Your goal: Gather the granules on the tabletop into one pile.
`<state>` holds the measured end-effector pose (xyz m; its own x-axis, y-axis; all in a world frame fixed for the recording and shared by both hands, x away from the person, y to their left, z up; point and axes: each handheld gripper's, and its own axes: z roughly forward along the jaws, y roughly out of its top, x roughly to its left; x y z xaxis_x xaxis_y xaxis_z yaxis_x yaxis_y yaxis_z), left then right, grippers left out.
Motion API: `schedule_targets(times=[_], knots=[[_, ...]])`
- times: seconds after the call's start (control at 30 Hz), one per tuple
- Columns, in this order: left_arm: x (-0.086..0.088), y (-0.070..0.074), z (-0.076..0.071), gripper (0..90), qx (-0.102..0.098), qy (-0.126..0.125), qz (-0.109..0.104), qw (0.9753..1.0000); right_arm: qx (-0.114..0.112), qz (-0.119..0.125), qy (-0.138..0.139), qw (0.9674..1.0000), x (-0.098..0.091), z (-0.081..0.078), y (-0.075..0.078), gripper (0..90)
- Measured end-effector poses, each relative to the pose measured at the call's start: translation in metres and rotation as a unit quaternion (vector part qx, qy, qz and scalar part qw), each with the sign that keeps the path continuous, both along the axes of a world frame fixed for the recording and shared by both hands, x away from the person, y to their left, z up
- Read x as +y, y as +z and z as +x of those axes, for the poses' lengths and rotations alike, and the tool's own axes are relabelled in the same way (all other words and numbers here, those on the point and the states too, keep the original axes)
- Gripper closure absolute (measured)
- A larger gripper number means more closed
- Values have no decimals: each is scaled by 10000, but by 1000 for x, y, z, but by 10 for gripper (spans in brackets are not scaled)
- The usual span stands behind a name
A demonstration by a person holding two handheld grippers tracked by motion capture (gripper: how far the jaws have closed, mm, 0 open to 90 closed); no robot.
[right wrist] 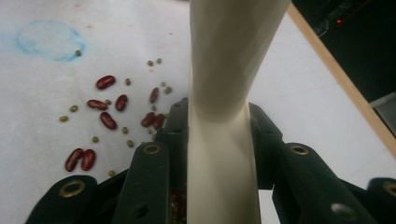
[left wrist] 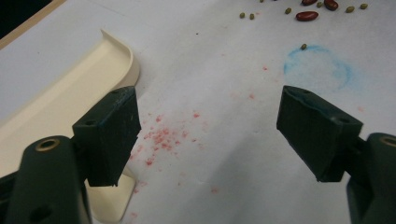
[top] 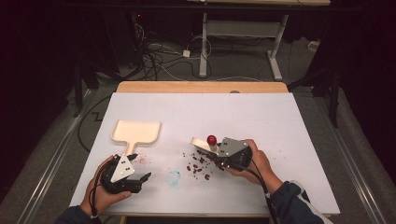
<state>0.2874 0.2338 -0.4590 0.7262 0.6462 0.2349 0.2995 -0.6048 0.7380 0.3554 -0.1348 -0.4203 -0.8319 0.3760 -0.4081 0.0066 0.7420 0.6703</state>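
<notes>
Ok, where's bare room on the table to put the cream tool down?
The far half of the table beyond the dustpan is bare, as is the right side past the right gripper. The near middle is crowded: beans lie scattered between the grippers, beside the blue ring mark.

A white sheet covers the bench [top: 280, 121], whose wooden edge shows along the far side. A faint blue ring [top: 173, 177] and pinkish specks [top: 142, 159] stain the sheet. Beyond, cables [top: 159, 60] sprawl on the grey floor beside a white desk frame [top: 243, 32].
</notes>
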Motion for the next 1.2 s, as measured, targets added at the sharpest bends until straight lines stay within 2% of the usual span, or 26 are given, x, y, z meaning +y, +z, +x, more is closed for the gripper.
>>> schedule_targets(times=[0.13,0.27,0.43,0.53,0.6,0.67,0.77,0.9,1.07,1.13,1.2], knots=[[0,0,0,206,13,1,-5,10000,-49,195,-172,9996,-13,3,9,674],[0,0,0,206,6,-10,25,10000,-204,193,-440,9986,-21,8,11,674],[-2,-1,2,206,44,-36,79,10000,-392,186,-821,9957,-22,20,0,674],[-3,-2,2,206,57,-49,72,9999,-348,107,-806,9961,-16,28,-11,674],[-3,-2,2,206,64,-49,73,9999,-246,126,-649,9975,-10,28,-16,674],[-2,-2,2,206,76,-47,76,9999,-240,33,-429,9988,-1,24,-19,673],[-2,-3,2,206,80,-49,69,9999,-143,90,-54,9998,9,17,-22,673],[-2,-2,1,206,59,-61,56,9999,-121,83,322,9994,17,8,-22,672],[-1,-1,1,206,50,-63,44,10000,-72,49,735,9973,17,-2,-20,672],[-1,-1,1,206,49,-66,52,10000,-129,-13,787,9968,16,-4,-19,673],[-2,-1,1,206,54,-72,52,9999,-78,71,801,9967,13,-3,-17,673]])
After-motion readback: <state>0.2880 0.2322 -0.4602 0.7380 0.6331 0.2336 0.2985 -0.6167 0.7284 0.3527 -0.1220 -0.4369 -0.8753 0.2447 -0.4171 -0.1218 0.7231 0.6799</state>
